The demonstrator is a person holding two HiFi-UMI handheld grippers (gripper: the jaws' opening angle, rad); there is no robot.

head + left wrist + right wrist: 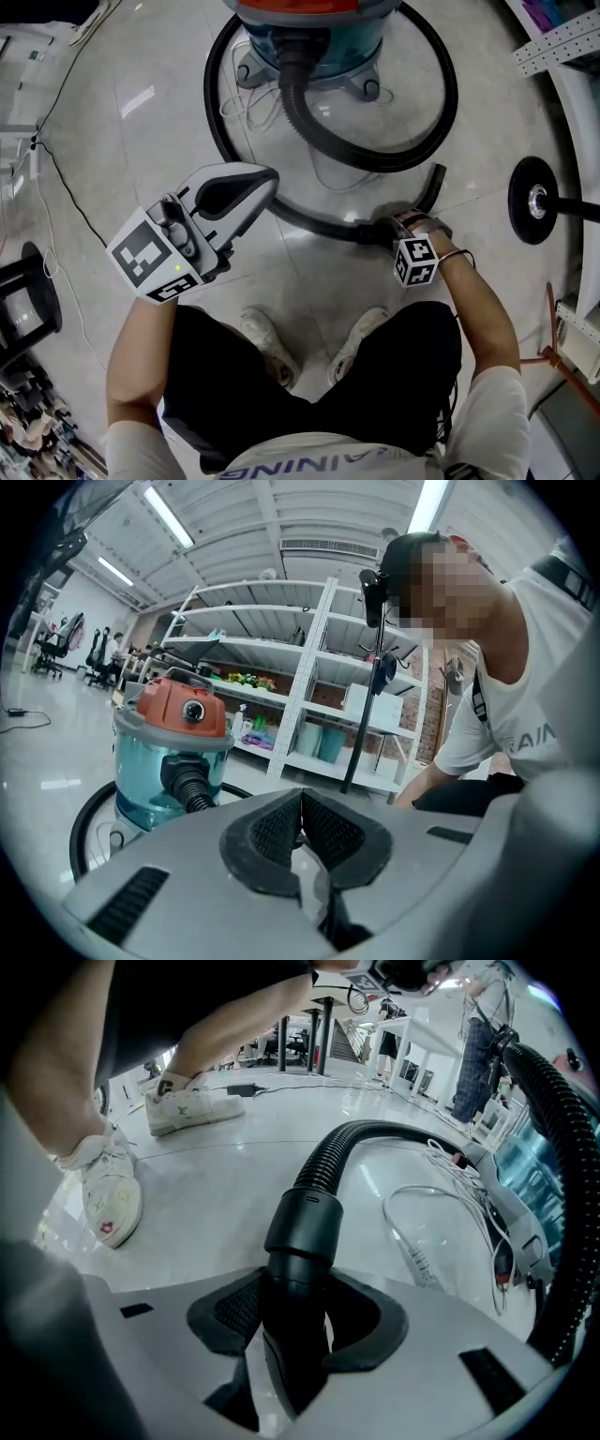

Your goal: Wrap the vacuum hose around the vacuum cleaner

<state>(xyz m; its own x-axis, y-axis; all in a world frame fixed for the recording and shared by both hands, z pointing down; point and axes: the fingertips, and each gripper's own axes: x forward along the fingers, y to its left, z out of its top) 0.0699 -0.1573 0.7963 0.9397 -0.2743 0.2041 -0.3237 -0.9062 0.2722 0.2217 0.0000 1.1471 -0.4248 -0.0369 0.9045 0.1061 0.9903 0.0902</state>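
The teal vacuum cleaner [309, 28] with an orange top [183, 705] stands at the top of the head view. Its black ribbed hose [441, 103] runs from the front port, loops around the body and comes back along the floor [309, 220]. My right gripper [396, 230] is low over the floor, shut on the hose's smooth end cuff [305, 1232], which sits between the pads at my right gripper [298, 1312]. My left gripper [265, 180] hangs raised in front of the vacuum, apart from the hose. In its own view my left gripper [302, 825] is shut with nothing between its pads.
A white power cord [246, 103] lies loose on the glossy floor beside the vacuum, also the cord [422, 1241]. A black round stand base [536, 199] and white shelving [567, 47] are at the right. A thin black cable [66, 187] runs at the left. The person's shoes [267, 342] are close below.
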